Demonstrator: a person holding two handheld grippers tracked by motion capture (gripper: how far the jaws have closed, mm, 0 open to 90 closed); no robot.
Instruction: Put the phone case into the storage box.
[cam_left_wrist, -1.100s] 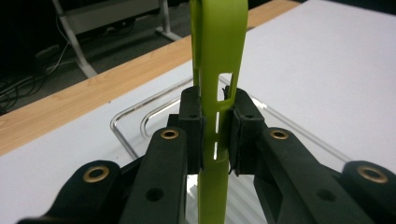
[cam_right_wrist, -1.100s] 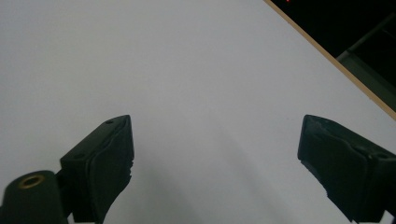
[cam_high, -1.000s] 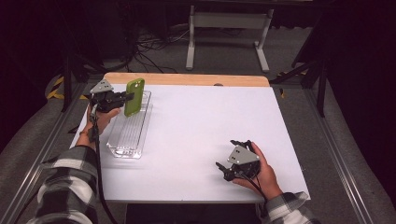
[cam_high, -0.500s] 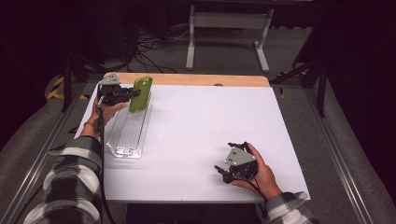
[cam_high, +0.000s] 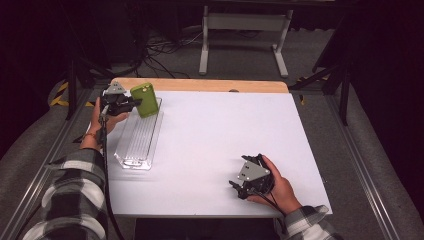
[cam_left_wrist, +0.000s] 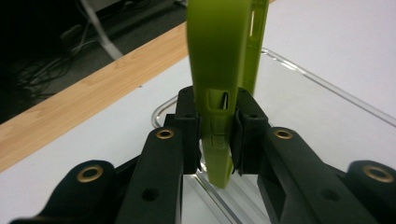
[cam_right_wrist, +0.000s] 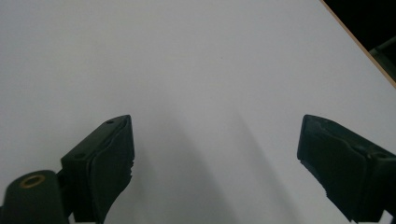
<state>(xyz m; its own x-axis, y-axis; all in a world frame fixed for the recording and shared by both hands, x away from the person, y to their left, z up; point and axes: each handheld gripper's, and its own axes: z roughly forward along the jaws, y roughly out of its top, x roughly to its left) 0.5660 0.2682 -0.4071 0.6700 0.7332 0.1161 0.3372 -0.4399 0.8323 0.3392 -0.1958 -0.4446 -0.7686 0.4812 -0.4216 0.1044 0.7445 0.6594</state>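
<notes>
One green case (cam_high: 145, 99) was pinched on edge by the left gripper (cam_high: 121, 104) above the far end of a clear tray (cam_high: 131, 155).
Its pads (cam_left_wrist: 239, 135) were pressed on both faces of the case near its lower end, which was seen just over the tray floor; contact with the tray could not be told. The right gripper (cam_high: 241, 187) was held low near the front edge of the white table (cam_high: 215, 130), its jaws spread wide with nothing between them.

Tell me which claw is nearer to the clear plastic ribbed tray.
Left. The left claw holds a green phone case edge-on right above the far end of the clear plastic ribbed tray. The right claw rests open on the white table, well off to the tray's right.
</notes>
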